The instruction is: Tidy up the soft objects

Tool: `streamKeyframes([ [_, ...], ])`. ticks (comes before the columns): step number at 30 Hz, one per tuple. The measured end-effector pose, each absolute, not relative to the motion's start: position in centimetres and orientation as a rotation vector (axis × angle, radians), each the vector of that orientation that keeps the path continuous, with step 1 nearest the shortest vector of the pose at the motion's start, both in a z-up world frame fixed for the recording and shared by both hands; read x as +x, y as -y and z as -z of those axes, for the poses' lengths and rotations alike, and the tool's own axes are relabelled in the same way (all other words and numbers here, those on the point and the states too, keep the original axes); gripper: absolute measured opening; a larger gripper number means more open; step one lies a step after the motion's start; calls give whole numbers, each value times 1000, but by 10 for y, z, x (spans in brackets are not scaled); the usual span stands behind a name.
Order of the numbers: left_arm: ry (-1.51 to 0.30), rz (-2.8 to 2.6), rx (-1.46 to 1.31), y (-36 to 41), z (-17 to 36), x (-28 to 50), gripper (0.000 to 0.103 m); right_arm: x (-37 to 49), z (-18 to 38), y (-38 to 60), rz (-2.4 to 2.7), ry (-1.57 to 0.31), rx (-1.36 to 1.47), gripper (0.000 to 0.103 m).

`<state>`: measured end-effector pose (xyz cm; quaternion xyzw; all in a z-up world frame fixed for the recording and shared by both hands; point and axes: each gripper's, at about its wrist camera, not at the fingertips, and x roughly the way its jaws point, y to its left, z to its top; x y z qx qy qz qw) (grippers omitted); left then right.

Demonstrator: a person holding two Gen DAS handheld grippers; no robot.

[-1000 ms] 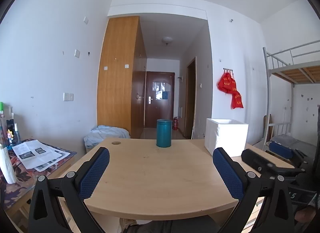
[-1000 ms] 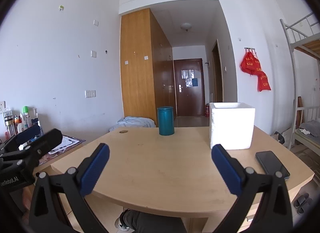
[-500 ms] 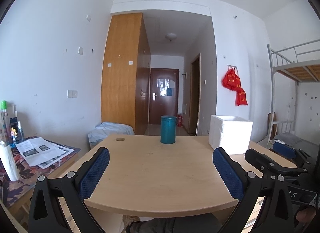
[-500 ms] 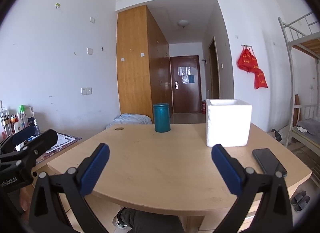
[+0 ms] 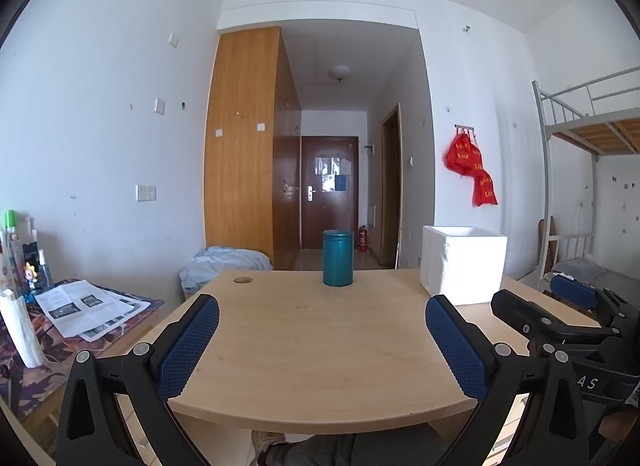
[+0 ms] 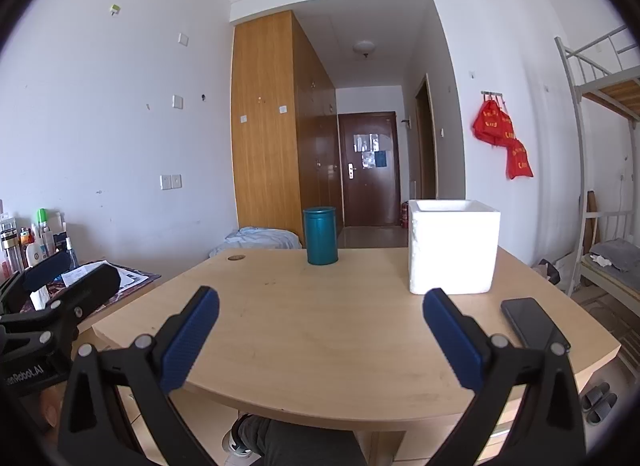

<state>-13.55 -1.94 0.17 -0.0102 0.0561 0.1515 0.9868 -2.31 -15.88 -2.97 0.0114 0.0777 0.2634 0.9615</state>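
Note:
A white foam box (image 5: 463,264) (image 6: 454,246) stands on the wooden table (image 5: 320,350) (image 6: 340,330) at the far right. A teal canister (image 5: 338,258) (image 6: 320,236) stands at the table's far middle. My left gripper (image 5: 322,330) is open and empty above the near table edge. My right gripper (image 6: 320,330) is open and empty too, held beside the left one. The right gripper shows at the right of the left wrist view (image 5: 560,326). No soft object shows on the table.
A black phone (image 6: 534,324) lies on the table's right near corner. A side table with papers (image 5: 84,308) and bottles stands left. A bunk bed (image 5: 592,193) stands right. A light blue bundle (image 5: 228,262) lies beyond the table.
Both cameras have tilted and shifted slightly, so the table and its objects sit lower in view. Both grippers stay open and empty.

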Motion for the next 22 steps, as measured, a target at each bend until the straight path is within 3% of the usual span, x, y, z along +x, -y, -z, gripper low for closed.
streamKeyframes([
  [22, -123, -291, -50, 15, -2, -135, 103, -29, 28, 159, -525, -139, 14, 103],
])
